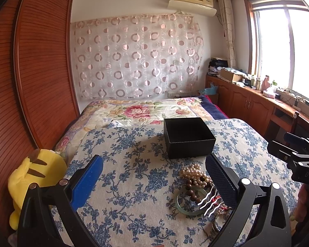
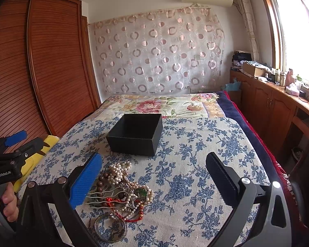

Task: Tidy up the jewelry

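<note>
An open black box [image 1: 188, 139] [image 2: 136, 133] stands on the blue-flowered cloth. In front of it lies a tangled jewelry pile [image 1: 201, 187] [image 2: 121, 191]: pearl strands [image 2: 118, 171], brown wooden beads [image 2: 101, 182], a green bangle [image 1: 180, 204], a metal bangle [image 2: 110, 229], red cord and white wavy hairpins [image 1: 209, 199]. My left gripper [image 1: 154, 177] is open and empty, with the pile by its right finger. My right gripper [image 2: 154, 177] is open and empty, with the pile by its left finger [image 2: 86, 181]. Each gripper also shows in the other's view [image 1: 294, 156] [image 2: 12, 150].
The flowered cloth [image 2: 195, 160] covers the near end of a bed with a floral blanket [image 1: 138, 111]. A yellow plush toy [image 1: 35, 177] sits at the left edge. A wooden wardrobe [image 1: 31, 72] stands left. A cluttered wooden cabinet [image 2: 267, 94] runs along the window at right.
</note>
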The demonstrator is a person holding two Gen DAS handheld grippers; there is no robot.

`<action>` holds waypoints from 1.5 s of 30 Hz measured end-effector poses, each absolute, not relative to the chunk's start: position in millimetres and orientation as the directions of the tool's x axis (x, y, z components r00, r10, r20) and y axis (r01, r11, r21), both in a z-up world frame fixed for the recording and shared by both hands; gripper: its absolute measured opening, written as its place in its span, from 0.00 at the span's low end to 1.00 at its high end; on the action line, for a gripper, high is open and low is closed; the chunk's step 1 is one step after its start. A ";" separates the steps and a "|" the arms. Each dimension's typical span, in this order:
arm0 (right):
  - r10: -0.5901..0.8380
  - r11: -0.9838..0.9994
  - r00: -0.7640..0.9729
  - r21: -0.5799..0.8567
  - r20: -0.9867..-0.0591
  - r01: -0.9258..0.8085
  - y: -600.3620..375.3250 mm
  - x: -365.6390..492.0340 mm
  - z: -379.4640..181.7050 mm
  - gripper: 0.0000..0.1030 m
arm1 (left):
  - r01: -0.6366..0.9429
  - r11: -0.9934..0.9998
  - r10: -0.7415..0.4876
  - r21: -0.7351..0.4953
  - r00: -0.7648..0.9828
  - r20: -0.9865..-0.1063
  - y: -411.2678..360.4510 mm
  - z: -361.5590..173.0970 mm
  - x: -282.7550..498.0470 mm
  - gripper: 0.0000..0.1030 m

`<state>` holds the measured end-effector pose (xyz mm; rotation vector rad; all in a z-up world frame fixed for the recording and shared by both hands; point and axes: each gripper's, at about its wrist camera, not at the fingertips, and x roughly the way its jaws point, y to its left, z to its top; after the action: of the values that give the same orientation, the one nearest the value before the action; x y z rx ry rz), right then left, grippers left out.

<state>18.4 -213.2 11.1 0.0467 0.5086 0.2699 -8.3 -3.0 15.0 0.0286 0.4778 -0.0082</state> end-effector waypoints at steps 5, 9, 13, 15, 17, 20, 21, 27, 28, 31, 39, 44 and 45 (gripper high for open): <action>0.267 0.963 0.838 0.112 -0.475 -0.243 -213.1 18.5 11.2 0.99 | 0.014 1.000 0.000 0.026 0.888 -0.459 -3.0 14.8 -8.4 0.94; 0.267 0.963 0.838 0.112 -0.475 -0.244 -213.7 18.4 11.5 0.99 | 0.014 1.000 0.000 0.026 0.888 -0.459 -3.1 14.6 -8.5 0.94; 0.268 0.963 0.838 0.112 -0.475 -0.244 -213.8 18.4 11.6 0.98 | 0.014 1.000 0.000 0.026 0.888 -0.459 -3.1 14.8 -8.4 0.94; 0.268 0.963 0.838 0.113 -0.475 -0.244 -213.8 18.4 11.6 0.99 | 0.013 1.000 0.000 0.025 0.888 -0.459 -3.1 14.9 -8.4 0.94; 0.268 0.963 0.838 0.112 -0.475 -0.244 -213.8 18.4 11.5 0.99 | 0.013 1.000 0.000 0.025 0.888 -0.459 -3.2 14.8 -8.4 0.94; 0.268 0.963 0.838 0.114 -0.476 -0.243 -213.8 18.4 11.4 0.99 | 0.013 1.000 0.000 0.025 0.888 -0.459 -3.2 14.8 -8.4 0.94; 0.269 0.963 0.838 0.114 -0.476 -0.244 -213.8 18.4 11.3 0.99 | 0.014 1.000 -0.001 0.025 0.888 -0.460 -3.0 14.7 -8.2 0.94; 0.270 0.962 0.835 0.114 -0.480 -0.246 -212.8 17.5 10.3 0.99 | 0.016 1.000 -0.003 0.024 0.886 -0.464 -3.8 13.8 -9.7 0.94; 0.271 0.962 0.833 0.113 -0.482 -0.247 -212.2 17.0 9.6 0.99 | 0.017 1.000 -0.004 0.024 0.885 -0.466 -3.9 13.0 -9.4 0.94; 0.271 0.962 0.830 0.113 -0.487 -0.247 -210.5 17.4 5.7 0.98 | 0.019 1.000 -0.006 0.021 0.876 -0.481 -3.7 6.7 -5.7 0.94; 0.279 0.959 0.804 0.106 -0.526 -0.264 -205.8 24.4 -6.4 0.99 | 0.045 0.999 -0.031 0.011 0.834 -0.551 0.1 -16.1 10.4 0.94; 0.292 0.953 0.782 0.104 -0.551 -0.283 -204.1 28.7 -16.2 0.99 | 0.066 0.998 -0.040 0.023 0.805 -0.592 -0.7 -29.5 18.9 0.94; 0.295 0.952 0.777 0.103 -0.556 -0.287 -203.3 29.4 -18.5 0.98 | 0.071 0.997 -0.043 0.023 0.800 -0.599 -1.0 -32.1 20.4 0.94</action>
<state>29.4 -203.3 -18.5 0.0128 0.6032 0.3146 20.4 -1.0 -32.1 0.0451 0.6407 -0.0615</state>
